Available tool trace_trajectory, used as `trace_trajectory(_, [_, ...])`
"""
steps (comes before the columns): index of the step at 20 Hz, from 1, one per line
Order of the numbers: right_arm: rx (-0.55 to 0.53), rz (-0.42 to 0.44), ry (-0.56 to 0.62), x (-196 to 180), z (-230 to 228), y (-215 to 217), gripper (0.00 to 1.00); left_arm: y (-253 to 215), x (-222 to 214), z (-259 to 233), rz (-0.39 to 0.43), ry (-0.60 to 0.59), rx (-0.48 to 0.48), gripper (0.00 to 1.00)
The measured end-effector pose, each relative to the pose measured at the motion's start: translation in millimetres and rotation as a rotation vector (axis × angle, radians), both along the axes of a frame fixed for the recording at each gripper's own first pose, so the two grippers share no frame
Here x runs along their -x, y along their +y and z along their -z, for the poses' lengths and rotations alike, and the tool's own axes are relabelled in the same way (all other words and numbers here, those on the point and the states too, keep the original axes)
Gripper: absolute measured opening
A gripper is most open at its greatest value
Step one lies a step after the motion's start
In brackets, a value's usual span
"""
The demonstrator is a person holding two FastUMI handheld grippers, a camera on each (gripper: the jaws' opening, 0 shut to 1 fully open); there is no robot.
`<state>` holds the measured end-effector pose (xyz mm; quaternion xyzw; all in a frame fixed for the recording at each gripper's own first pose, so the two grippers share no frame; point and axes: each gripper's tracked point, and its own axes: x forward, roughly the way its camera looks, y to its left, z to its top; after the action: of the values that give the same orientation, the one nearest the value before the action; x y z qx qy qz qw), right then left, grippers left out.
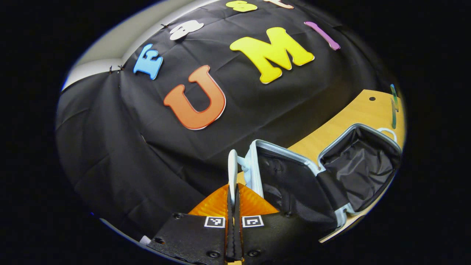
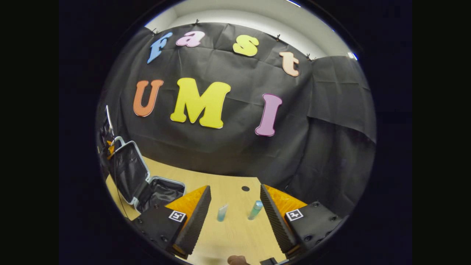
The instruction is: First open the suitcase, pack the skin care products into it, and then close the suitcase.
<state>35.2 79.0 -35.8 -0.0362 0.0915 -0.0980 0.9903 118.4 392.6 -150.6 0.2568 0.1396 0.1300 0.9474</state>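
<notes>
The suitcase (image 1: 323, 176) lies open on the table (image 2: 235, 228), its lid held up by my left fingers (image 1: 232, 191) pinching the pale handle (image 1: 232, 173). Two small tubes (image 2: 222, 212) ahead look light and slippery; I'd grip mid-body. My right fingers (image 2: 235, 213) gape wide, empty.

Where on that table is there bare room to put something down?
Bare table lies around the two bottles, between the right fingers, and back toward the small hole. The left side is crowded: the open suitcase fills it, though its lined base holds nothing.
</notes>
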Motion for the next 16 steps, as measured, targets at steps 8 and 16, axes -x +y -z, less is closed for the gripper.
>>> trace_trajectory(8, [0.017,0.007,0.059,14,15,12,0.80,72,3,126,-0.085,0.157,0.232,0.03])
trace_trajectory(16, [0.040,-0.001,0.094,19,26,18,0.81,76,-1,185,-0.074,0.216,0.371,0.00])
